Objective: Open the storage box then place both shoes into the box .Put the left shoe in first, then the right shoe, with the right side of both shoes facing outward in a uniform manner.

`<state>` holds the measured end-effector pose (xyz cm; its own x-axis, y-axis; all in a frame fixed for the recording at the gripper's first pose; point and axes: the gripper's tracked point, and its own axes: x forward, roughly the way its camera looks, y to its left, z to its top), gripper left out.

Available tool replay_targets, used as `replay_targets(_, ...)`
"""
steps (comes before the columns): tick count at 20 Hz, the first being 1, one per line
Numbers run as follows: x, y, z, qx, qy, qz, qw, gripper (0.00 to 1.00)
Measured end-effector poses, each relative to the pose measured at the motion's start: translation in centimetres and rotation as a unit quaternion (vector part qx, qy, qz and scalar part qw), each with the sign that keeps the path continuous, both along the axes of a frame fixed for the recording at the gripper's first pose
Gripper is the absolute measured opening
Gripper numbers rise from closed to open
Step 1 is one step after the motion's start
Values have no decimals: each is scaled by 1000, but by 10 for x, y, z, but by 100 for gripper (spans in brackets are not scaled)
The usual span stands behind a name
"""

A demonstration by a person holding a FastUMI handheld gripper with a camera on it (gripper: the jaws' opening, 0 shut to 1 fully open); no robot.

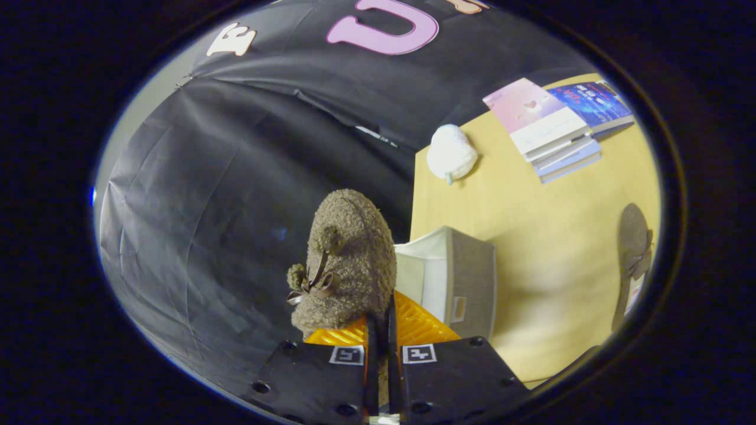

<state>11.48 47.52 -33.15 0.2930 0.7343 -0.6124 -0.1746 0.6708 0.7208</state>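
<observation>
My gripper is shut on a fuzzy brown shoe with a ribbon bow and pom-poms. The shoe is held up in the air, sticking out ahead of the fingers, with its edge pinched between them. Just beside it, past the right finger, stands the grey fabric storage box at the corner of the wooden table; its top is open and its pale lining shows. The second brown shoe lies on the table well beyond the box, partly cut off.
A white fluffy object lies on the table near its far edge. A stack of books sits at the table's far corner. Black cloth walls surround the table.
</observation>
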Motion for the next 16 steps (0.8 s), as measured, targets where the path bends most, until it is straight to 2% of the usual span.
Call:
replay_targets(6, -11, 49, -73, -94, 42, -6, 995, 10)
replay_targets(13, -28, 60, -151, -220, 51, -26, 974, 10)
replay_targets(16, -27, 62, -178, -250, 54, -25, 966, 10)
